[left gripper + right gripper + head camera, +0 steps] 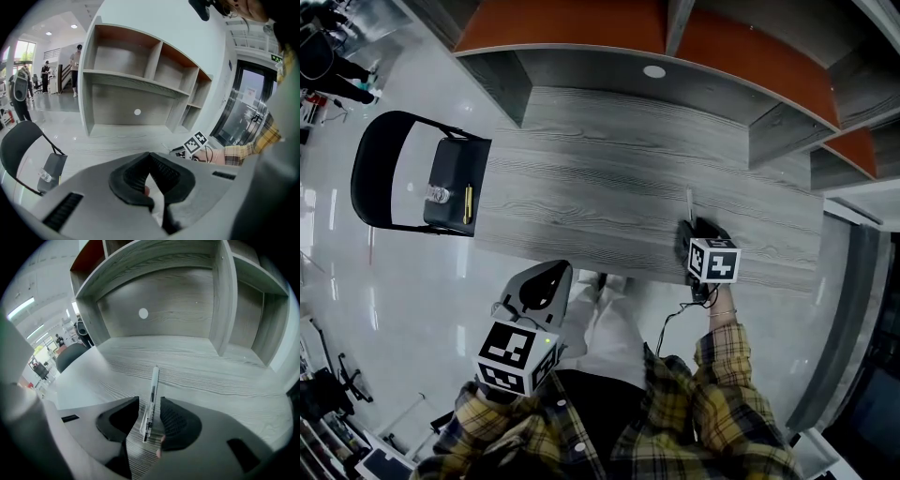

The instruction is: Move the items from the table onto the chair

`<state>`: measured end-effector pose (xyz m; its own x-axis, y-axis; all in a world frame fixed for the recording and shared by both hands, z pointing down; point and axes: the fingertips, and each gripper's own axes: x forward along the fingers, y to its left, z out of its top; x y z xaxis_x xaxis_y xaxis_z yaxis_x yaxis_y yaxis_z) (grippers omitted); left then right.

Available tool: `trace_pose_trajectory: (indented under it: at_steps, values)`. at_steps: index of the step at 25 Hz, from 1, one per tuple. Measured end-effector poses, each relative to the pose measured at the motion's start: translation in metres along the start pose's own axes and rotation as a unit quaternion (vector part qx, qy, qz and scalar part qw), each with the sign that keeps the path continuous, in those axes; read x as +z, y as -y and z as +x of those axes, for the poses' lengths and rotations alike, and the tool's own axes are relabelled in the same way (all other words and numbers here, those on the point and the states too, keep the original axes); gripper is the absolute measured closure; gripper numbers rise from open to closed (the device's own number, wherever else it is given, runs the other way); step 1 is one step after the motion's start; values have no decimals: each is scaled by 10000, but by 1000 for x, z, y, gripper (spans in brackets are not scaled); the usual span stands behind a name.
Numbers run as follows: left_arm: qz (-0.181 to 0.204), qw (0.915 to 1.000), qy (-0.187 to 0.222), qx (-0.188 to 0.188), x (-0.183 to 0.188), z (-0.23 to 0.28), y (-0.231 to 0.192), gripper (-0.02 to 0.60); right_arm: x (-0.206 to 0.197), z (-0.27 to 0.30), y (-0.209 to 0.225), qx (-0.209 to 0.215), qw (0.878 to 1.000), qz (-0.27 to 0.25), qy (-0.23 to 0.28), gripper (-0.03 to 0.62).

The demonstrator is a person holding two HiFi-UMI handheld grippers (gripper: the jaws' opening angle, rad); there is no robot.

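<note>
One pen (153, 380) on table (609, 178), lying btwn spread jaws of right gripper (149, 405), tip at 12 o'clock. Best to drop lower, centre pads on barrel, pinch square, then carry to chair (370, 159) at 9 o'clock. Left gripper (151, 161) pressed together, empty.

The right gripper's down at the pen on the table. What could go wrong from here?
1. The pen is thin, lies flat on the table and points along the open jaws of the right gripper; only its near part sits between them, so it may pivot or slip.
2. The chair seat is small and already holds a bottle and a yellow item; a pen set there might roll off or knock them.
</note>
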<state>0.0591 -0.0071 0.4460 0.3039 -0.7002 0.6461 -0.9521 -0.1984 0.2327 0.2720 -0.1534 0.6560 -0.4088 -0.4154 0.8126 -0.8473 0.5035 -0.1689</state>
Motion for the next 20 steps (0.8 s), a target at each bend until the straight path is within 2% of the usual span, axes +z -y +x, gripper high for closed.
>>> trace_pose_trajectory:
  at_steps: [3,5,6,13,20]
  values:
    - [-50,10000,19,-17,0,-1,0,578,-2,1,0,-283,9988,-398,-35,449]
    - [-43,10000,37,-29,1,-1,2,578,-3,2,-1,-376,9974,-612,-80,477]
    - [-36,10000,53,-40,1,-1,3,578,-3,3,-1,-400,9972,-622,-105,514]
    - [-13,9997,215,-90,9,-3,7,578,5,-8,-3,-222,9996,26,-161,530]
    - [-80,9981,589,-179,29,-7,12,578,36,-58,-26,69,9985,225,499,531]
